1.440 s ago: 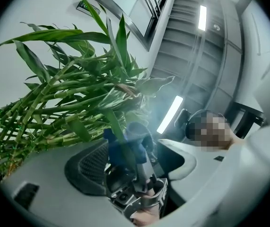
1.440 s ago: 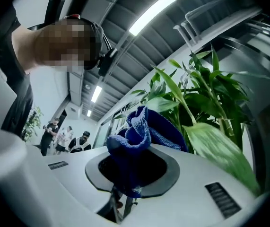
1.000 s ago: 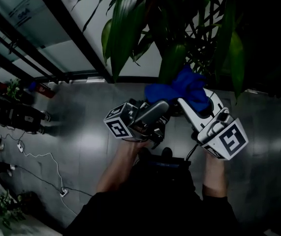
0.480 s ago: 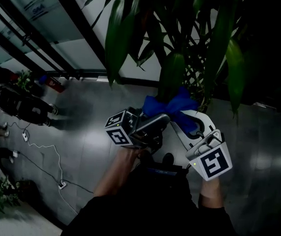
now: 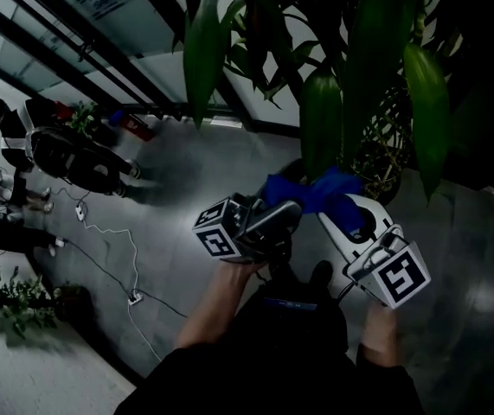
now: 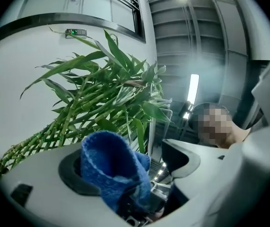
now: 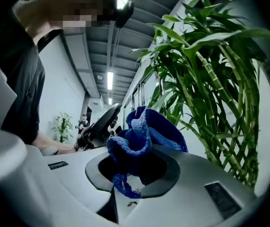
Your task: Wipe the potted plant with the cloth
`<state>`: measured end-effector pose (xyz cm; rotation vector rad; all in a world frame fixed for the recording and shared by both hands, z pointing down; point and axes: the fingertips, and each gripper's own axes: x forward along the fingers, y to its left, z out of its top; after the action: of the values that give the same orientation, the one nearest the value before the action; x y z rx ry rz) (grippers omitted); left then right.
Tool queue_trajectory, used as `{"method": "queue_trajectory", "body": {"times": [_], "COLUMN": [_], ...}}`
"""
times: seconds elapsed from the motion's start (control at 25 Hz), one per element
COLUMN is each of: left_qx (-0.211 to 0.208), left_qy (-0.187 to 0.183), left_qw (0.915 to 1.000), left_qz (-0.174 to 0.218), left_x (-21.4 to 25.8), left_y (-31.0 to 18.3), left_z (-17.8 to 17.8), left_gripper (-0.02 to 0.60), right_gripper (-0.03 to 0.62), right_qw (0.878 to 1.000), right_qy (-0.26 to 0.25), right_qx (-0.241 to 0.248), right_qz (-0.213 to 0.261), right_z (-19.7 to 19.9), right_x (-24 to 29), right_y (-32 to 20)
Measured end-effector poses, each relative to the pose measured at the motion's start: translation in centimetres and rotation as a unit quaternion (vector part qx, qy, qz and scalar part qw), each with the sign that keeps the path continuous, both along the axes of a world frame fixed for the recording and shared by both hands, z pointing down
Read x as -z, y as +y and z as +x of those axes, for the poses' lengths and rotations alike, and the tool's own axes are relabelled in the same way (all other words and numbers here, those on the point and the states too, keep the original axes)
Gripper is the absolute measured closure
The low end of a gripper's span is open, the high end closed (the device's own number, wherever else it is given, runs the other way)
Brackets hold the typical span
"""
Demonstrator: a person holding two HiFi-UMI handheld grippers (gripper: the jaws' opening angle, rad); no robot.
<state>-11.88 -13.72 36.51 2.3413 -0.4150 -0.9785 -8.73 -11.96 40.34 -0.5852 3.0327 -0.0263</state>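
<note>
We held the crumpled blue cloth (image 5: 314, 193) lower under the long-leaved green potted plant (image 5: 323, 121) than a second before, with the left gripper (image 5: 285, 212) having just opened its jaws wide around it and the right gripper (image 5: 340, 210) pinching it, as only the right gripper view showed.

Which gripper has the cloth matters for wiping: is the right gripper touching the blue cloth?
Touching. The right gripper view shows the blue cloth bunched and clamped between the closed jaws of the right gripper.

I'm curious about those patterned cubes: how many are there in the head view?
2. One marker cube sits near the middle, lower left of the blue cloth; the other cube lies lower right of it. None seems hidden.
</note>
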Motion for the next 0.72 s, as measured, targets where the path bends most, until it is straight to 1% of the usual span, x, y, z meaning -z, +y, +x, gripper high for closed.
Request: {"method": "queue_trajectory", "body": {"times": [0.12, 0.24, 0.36, 0.48, 0.56, 0.72], "left_qx": [0.007, 0.003, -0.009, -0.023, -0.033, -0.050], "left_qy": [-0.005, -0.012, -0.012, -0.010, -0.008, -0.005], "left_qw": [1.0000, 0.9999, 0.9999, 0.9996, 0.9992, 0.9983], "left_qz": [-0.004, 0.001, 0.006, 0.016, 0.022, 0.030], "left_x": [-1.3, -2.2, -1.8, -0.7, -0.5, -0.7], "left_y": [0.0, 0.3, 2.0, 4.2, 6.4, 11.7], "left_z": [-0.5, -0.7, -1.0, -2.2, -4.0, -8.9], "left_gripper": [0.196, 0.196, 0.196, 0.196, 0.196, 0.196], "right_gripper": [0.505, 0.505, 0.505, 0.505, 0.505, 0.505], "right_qw": [0.997, 0.991, 0.986, 0.982, 0.979, 0.975], "right_qy": [-0.078, -0.123, -0.147, -0.166, -0.176, -0.192], "right_qx": [0.003, -0.011, -0.029, -0.044, -0.052, -0.071], "right_qz": [-0.025, -0.053, -0.067, -0.078, -0.085, -0.091], "right_z": [0.7, 1.7, 2.2, 1.6, 0.1, -4.3], "right_x": [-0.4, -1.2, -0.6, 0.6, 1.0, 1.4], "right_y": [-1.0, -1.6, -0.5, 1.1, 3.1, 8.4]}}
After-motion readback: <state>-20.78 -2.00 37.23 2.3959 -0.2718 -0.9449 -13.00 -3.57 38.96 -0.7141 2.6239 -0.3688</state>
